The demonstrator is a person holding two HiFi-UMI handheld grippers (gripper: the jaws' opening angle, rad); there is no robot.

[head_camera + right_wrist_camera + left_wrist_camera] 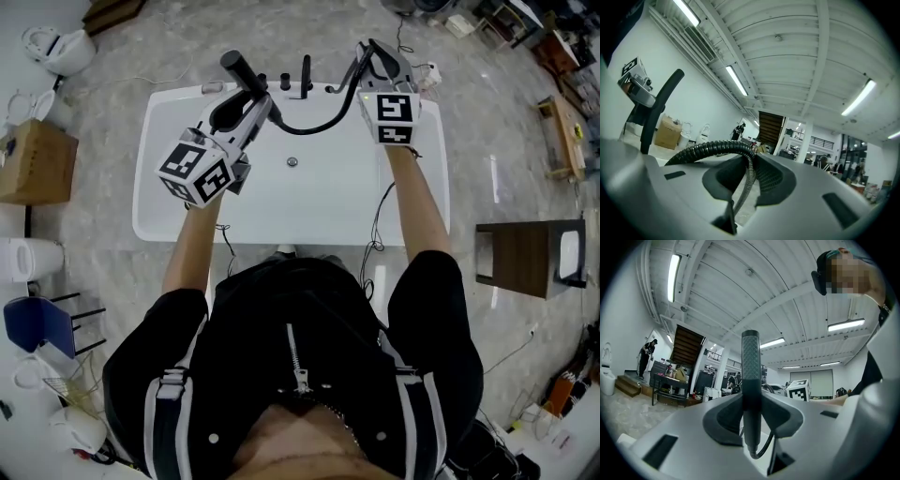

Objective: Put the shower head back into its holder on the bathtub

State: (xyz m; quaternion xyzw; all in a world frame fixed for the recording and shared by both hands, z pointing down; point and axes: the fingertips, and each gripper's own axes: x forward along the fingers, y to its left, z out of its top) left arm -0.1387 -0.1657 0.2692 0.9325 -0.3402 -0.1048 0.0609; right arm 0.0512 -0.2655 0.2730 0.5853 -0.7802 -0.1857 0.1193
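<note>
Closest in is the person's black zip jacket [300, 375], with both bare forearms reaching out over a white, glossy, rounded-rectangle bathtub [150, 192].

There are two claws, each with a cube of black-and-white square markers on top. The left claw [246, 111] is clamped on the shower head [238, 71], a slim dark stick-shaped one. In the left gripper view its handle has a fine dotted grip texture and stands straight up between the jaws, which press it from both sides. So the shower head is up in the air over the tub's far left part, held in the claw and not sitting in any fitting.

There's one hose [314, 124], dark and ribbed. It droops from the bottom of the handle in a curve across the tub to the right claw [370, 64]. The right gripper view shows those jaws pinched on the corrugated metal hose, which arches over and drops down through the gap.

There's one round metal drain [292, 162] in the tub floor. On the far rim I count three dark upright fittings [284, 82].

Beyond that there's a grey marble-look floor [487, 141], one cardboard box [33, 161] off to the left and one dark wooden cabinet [530, 255] to the right.
</note>
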